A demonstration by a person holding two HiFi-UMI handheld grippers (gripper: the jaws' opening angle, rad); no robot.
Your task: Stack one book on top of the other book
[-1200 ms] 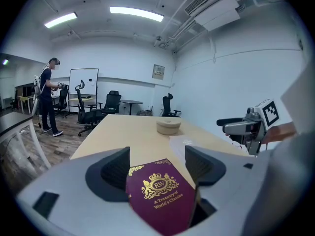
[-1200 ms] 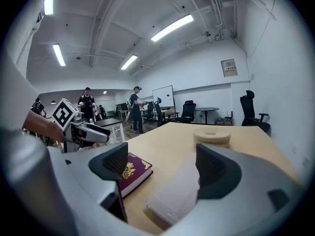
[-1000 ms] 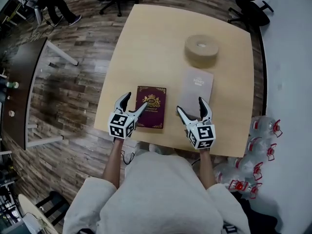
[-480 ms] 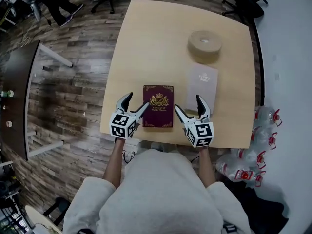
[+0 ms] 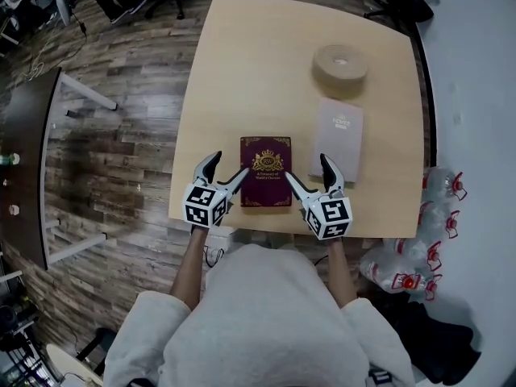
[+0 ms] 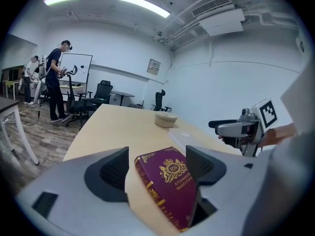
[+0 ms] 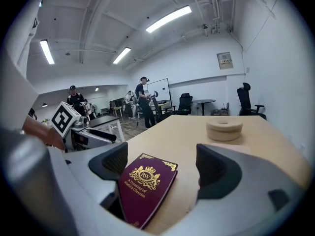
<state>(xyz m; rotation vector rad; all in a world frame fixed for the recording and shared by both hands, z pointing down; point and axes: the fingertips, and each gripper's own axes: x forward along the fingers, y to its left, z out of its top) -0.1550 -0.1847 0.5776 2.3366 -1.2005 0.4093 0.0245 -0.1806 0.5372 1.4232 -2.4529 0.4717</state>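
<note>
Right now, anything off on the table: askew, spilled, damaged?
Nothing stands out. The maroon gold-crested book, the pale grey book and the beige tape roll lie flat and apart on the light wooden table. The left tool and right tool stand open beside the maroon book.

Head view: wearer in pale grey sweatshirt (image 5: 258,313), loose and softly creased, filling frame from five to seven o'clock; sleeves (image 5: 153,329) end short of wrists. Left gripper (image 5: 229,164), seven o'clock of frame centre: two curved white fingers with black inner faces. Behind them, left marker cube (image 5: 204,205), white with black square codes. Right gripper (image 5: 306,168), five o'clock: same build, with matching right marker cube (image 5: 329,218). Gripper views: jaw shells matte grey, broad, rounded; pads (image 6: 110,171) dark, finely textured.
</note>
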